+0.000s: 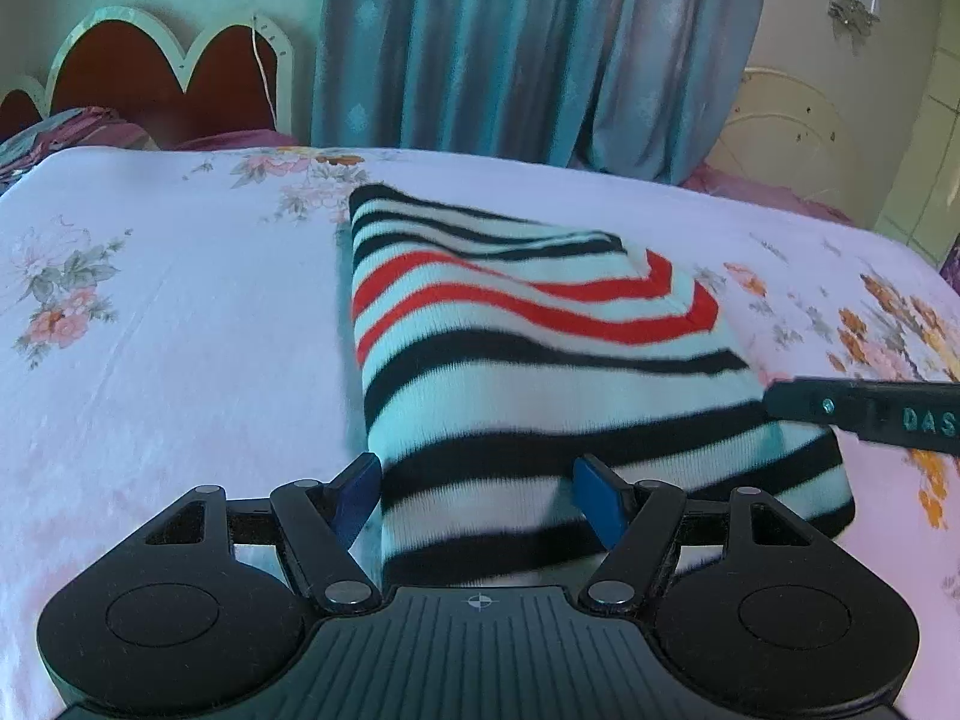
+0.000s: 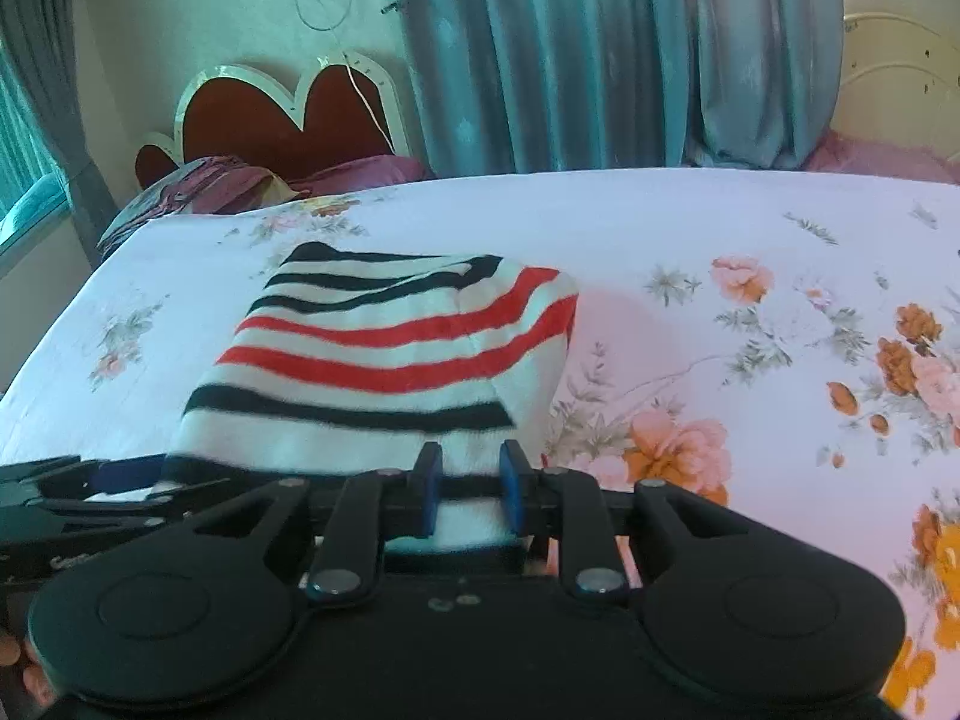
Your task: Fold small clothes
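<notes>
Both cameras ride on the hand-held grippers, low and close over the bed [image 1: 150, 330], looking forward and downward toward the curtain [image 1: 480, 48]. The left view sits just left of the right one. Both take in the same striped garment [image 1: 510, 360], headboard [image 2: 282, 114] and flowered sheet.
</notes>
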### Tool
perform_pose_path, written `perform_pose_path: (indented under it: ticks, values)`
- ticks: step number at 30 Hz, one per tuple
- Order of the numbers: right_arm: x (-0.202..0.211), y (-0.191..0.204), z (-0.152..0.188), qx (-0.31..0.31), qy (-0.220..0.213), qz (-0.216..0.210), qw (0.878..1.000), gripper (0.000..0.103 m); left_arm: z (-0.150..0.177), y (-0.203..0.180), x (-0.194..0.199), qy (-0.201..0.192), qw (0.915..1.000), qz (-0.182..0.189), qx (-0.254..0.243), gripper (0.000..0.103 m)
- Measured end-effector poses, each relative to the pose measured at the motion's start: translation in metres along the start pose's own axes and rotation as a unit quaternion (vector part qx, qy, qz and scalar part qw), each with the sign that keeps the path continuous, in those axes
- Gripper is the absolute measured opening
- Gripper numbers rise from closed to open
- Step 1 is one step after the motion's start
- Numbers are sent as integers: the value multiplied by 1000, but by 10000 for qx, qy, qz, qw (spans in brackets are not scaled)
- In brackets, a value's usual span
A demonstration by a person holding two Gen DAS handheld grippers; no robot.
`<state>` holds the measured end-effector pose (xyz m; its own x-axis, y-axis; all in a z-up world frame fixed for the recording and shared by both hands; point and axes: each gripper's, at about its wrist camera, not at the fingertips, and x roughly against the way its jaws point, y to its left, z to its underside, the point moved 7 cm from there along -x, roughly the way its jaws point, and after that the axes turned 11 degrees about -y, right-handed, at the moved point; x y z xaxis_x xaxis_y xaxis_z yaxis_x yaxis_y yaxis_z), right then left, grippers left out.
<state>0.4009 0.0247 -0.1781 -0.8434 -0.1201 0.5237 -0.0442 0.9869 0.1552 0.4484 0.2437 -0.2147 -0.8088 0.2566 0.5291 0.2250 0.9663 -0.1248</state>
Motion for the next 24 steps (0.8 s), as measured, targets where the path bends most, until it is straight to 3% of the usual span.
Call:
perform_pose_path:
  ticks: [10, 11, 13, 18, 24]
  values:
    - [2, -2, 42, 132, 382, 321, 9987, 23, 10, -3, -1, 85, 9998, -71, 134, 70]
    - [3, 0, 43, 214, 398, 342, 9984, 23, 9, -2, -2, 96, 9998, -83, 144, 72]
    - [1, 0, 47, 271, 444, 394, 9979, 23, 9, -1, -4, 163, 9997, -141, 138, 86]
    - [-6, -3, 48, 94, 489, 413, 9979, 24, 13, 1, -9, 276, 9989, -281, 246, 103]
    - [-6, -2, 50, 232, 465, 413, 9978, 24, 19, 4, -12, 428, 9966, -417, 573, 103]
